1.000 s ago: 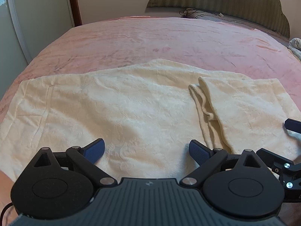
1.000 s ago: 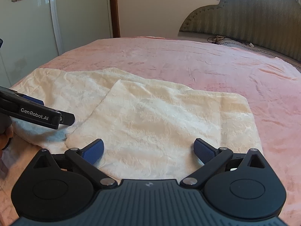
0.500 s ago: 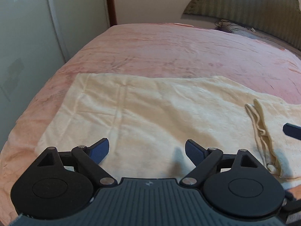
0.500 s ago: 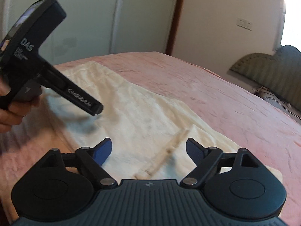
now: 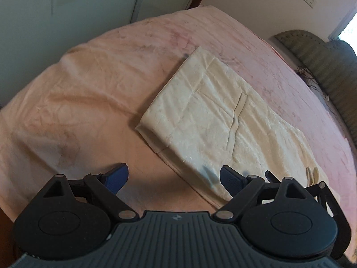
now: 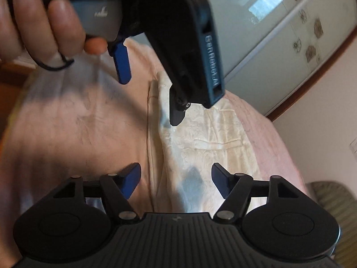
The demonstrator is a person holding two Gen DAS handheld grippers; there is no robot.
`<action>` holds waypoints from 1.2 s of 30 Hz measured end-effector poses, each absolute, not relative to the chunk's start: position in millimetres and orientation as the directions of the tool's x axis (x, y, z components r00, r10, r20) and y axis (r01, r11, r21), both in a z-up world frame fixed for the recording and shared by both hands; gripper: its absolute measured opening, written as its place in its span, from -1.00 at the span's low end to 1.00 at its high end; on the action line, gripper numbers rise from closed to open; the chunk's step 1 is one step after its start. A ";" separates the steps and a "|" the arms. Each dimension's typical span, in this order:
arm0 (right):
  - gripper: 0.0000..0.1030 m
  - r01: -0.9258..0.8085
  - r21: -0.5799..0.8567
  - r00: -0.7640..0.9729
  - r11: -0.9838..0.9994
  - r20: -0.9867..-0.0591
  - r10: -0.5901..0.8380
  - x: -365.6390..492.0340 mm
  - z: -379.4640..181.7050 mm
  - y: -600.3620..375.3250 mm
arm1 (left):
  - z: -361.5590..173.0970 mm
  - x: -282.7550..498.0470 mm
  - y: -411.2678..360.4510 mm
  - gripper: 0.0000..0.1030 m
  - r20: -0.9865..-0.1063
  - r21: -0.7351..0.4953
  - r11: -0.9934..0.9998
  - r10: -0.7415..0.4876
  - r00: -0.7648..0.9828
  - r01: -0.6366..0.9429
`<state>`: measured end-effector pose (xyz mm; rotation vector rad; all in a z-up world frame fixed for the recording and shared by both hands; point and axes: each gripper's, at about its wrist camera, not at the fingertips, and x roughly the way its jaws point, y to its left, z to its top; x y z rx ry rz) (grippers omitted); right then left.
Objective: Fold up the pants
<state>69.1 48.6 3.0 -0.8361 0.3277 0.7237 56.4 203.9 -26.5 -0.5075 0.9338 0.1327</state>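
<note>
The pink bed [image 5: 93, 93] is covered by cream pants [image 5: 214, 120], laid flat, judged soft and limp; the near hem corners are best pinched. Left tongs [image 5: 174, 176] are spread, empty; right tongs [image 6: 176, 179], just narrowing, pinch nothing.

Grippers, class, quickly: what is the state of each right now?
Left gripper: open, holding nothing.
Right gripper: open, just been closing, over the pants, not gripping.

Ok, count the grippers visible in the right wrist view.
2. The right gripper sits at the bottom edge over the cream pants; the left gripper hangs from the top, held by a hand.
</note>
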 end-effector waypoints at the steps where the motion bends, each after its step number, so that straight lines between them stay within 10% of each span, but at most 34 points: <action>1: 0.31 -0.670 -0.597 0.741 0.440 -0.511 0.435 67.1 1.1 54.0 | -28.7 57.2 209.0 0.81 -0.789 -0.391 0.858 -0.126 0.602 -0.333; 5: -0.27 -0.598 -0.720 0.792 0.353 -0.462 0.400 57.7 -13.9 69.0 | -31.2 61.0 219.5 0.86 -0.746 -0.515 0.788 -0.218 0.630 -0.337; 10: -0.54 -0.570 -0.738 0.805 0.361 -0.416 0.423 61.7 -16.6 74.4 | -37.1 69.9 222.0 0.89 -0.676 -0.646 0.693 -0.326 0.661 -0.320; 19: -0.53 -0.793 0.097 0.475 0.601 -0.518 0.711 142.4 57.7 -20.3 | -56.7 121.4 231.6 0.89 -0.559 -0.786 0.544 -0.420 0.714 -0.295; 24: -0.51 -0.675 0.143 0.536 0.724 -0.580 0.613 193.7 46.7 -36.2 | -52.1 141.2 230.1 0.75 -0.566 -0.757 0.596 -0.393 0.725 -0.268; 26: -0.51 -0.659 0.149 0.484 0.737 -0.667 0.567 216.8 23.8 -30.0 | -51.6 145.5 228.0 0.55 -0.584 -0.730 0.632 -0.381 0.716 -0.260; 30: -0.49 -0.674 0.176 0.466 0.717 -0.652 0.598 223.5 18.0 -29.6 | -45.5 145.0 214.6 -0.73 -0.678 -0.567 0.770 -0.235 0.696 -0.292; 36: -0.17 -0.683 0.204 0.478 0.701 -0.600 0.641 246.3 26.2 4.6 | 0.9 113.6 153.0 -0.76 -0.619 -0.297 0.939 -0.050 0.784 -0.175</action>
